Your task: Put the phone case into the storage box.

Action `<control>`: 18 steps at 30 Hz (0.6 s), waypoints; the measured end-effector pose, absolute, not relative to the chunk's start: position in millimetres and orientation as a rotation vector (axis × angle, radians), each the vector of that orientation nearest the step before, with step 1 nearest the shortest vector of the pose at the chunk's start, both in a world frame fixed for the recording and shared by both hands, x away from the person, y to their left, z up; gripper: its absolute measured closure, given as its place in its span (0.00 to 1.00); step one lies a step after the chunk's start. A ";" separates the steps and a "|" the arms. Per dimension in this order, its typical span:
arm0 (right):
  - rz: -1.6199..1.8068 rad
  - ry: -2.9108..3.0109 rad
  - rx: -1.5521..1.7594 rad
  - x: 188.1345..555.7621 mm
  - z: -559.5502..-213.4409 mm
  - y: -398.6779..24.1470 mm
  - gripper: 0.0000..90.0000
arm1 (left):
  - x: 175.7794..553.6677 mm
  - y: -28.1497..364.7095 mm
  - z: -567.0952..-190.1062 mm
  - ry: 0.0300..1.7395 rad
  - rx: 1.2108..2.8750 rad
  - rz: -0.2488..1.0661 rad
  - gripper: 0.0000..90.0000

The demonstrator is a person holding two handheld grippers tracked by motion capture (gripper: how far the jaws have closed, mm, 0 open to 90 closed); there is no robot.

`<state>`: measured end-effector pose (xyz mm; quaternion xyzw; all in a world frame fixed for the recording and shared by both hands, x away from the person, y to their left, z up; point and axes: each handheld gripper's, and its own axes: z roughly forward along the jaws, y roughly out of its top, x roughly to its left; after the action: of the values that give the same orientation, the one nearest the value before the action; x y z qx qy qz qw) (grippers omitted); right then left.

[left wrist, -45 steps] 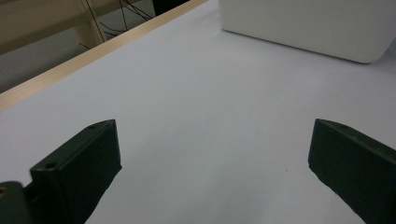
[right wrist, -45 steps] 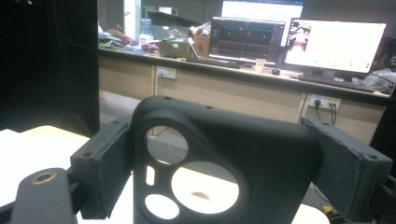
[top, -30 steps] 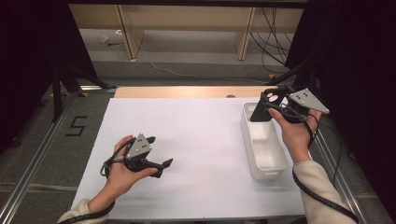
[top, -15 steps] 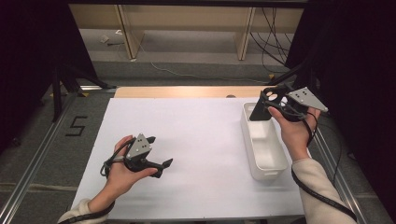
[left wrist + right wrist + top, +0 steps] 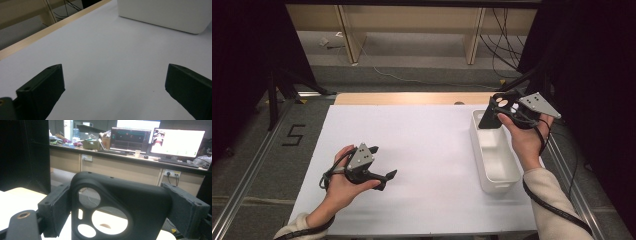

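Black phone case (image 5: 495,111) pinched tight in the right hand-held gripper (image 5: 504,112), upper right of the frame, standing tall just above the white bin (image 5: 494,170). Left hand-held gripper (image 5: 384,177) spread wide, empty, low on the white counter (image 5: 427,145), far from the bin.

The bin (image 5: 493,156) sits on the right part of the surface (image 5: 432,145), its long sides running from near edge to far edge. The right tongs (image 5: 490,116) hang above the bin's far end with a phone case (image 5: 120,205) clamped between the jaws, while the left tongs (image 5: 388,179) sit low over the surface's near left part, well apart from the bin, jaws spread and pointing toward it. Beyond the far edge lies the floor (image 5: 412,55), with a desk (image 5: 130,162) carrying monitors (image 5: 157,138) farther back.
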<state>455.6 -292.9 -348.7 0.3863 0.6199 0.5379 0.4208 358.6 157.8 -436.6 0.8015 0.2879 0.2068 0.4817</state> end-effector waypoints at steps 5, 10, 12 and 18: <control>1.348 1.551 0.965 457.7 -348.5 -292.6 0.17 | 358.6 157.8 -436.5 0.702 1.954 0.505 0.02; 1.347 1.553 0.973 459.1 -348.9 -292.3 0.17 | 358.6 157.8 -436.5 0.702 1.954 0.505 0.02; 1.346 1.552 0.973 459.9 -349.2 -292.4 0.17 | 358.6 157.8 -436.5 0.702 1.952 0.504 0.02; 1.344 1.553 0.975 462.2 -349.8 -292.2 0.17 | 358.7 158.0 -436.5 0.703 1.953 0.505 0.02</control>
<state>462.2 -292.2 -349.8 0.3891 0.6196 0.5365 0.4206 358.7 158.0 -436.5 0.8010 0.2883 0.2074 0.4819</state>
